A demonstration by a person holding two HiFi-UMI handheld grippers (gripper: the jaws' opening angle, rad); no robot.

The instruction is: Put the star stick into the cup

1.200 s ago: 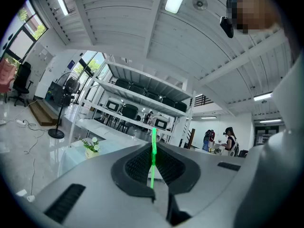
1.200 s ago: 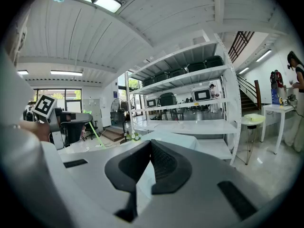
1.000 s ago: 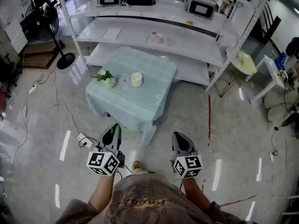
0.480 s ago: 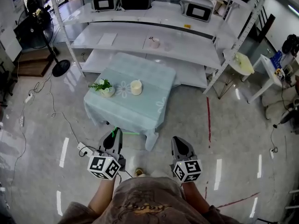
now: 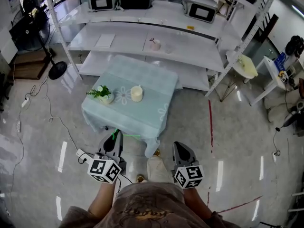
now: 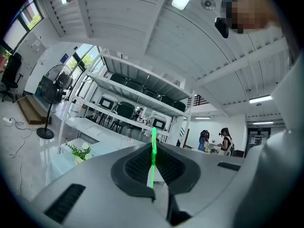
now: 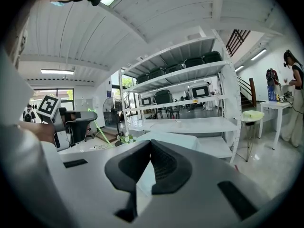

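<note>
1. Head view: the left gripper [image 5: 114,137] is low in the frame, out in front of the person. Its jaws are clamped on the thin green star stick [image 5: 114,134], and the star end can't be made out.
2. Left gripper view: the dark pads [image 6: 135,165] pinch the stick [image 6: 152,153], which stands upright between them.
3. The right gripper [image 5: 178,146] is alongside, level with the left and well apart from it. In the right gripper view its jaws meet tip to tip with nothing between them.
4. The cream cup [image 5: 137,93] stands upright near the middle of the cloth-covered table [image 5: 152,75], well apart from both grippers. A small potted plant [image 5: 102,93] sits near the table's left edge.
5. There's open shiny floor [image 5: 237,141] between the grippers and the table's near edge.
6. White shelving [image 5: 190,37] crowds the far edge, and a power strip [image 5: 80,153] with its cable lies left of the left gripper.
</note>
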